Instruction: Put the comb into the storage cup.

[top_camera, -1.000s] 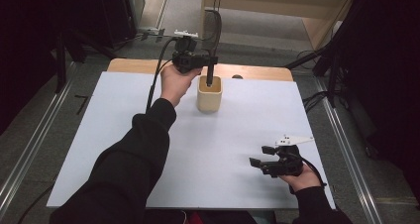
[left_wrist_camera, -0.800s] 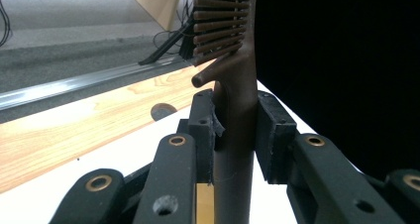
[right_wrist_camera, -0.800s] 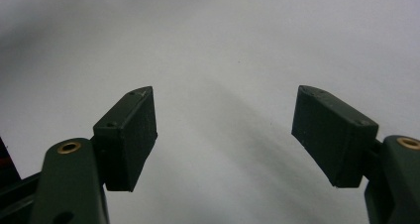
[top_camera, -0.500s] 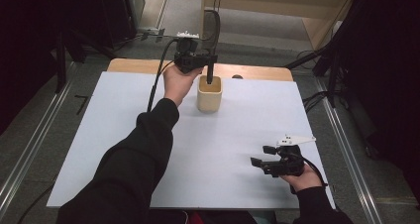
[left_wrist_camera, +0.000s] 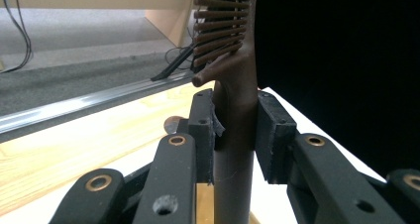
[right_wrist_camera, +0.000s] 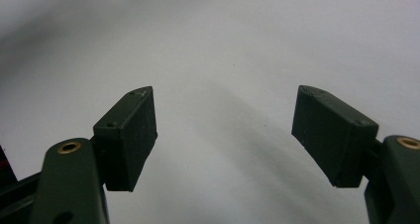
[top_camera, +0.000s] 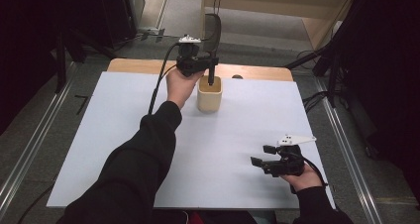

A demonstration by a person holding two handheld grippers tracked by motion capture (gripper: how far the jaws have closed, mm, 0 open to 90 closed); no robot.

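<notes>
Slotted spatula (left_wrist_camera: 233, 130) clamped upright in left gripper (top_camera: 200, 65), handle end inside beige cup (top_camera: 209, 95) near table's (top_camera: 124, 135) far edge; right gripper (right_wrist_camera: 225, 135) open, idle near front-right corner; tilting could tip the cup.

black sleeves (top_camera: 133, 174), black hand-held gripper (top_camera: 210, 70) with brass rivets.

Grippers we hold: two, left gripper (top_camera: 210, 67) and right gripper (top_camera: 257, 155)
Slotted spatulas (top_camera: 213, 33): one
Cups (top_camera: 209, 96): one
Tables (top_camera: 124, 135): one
</notes>
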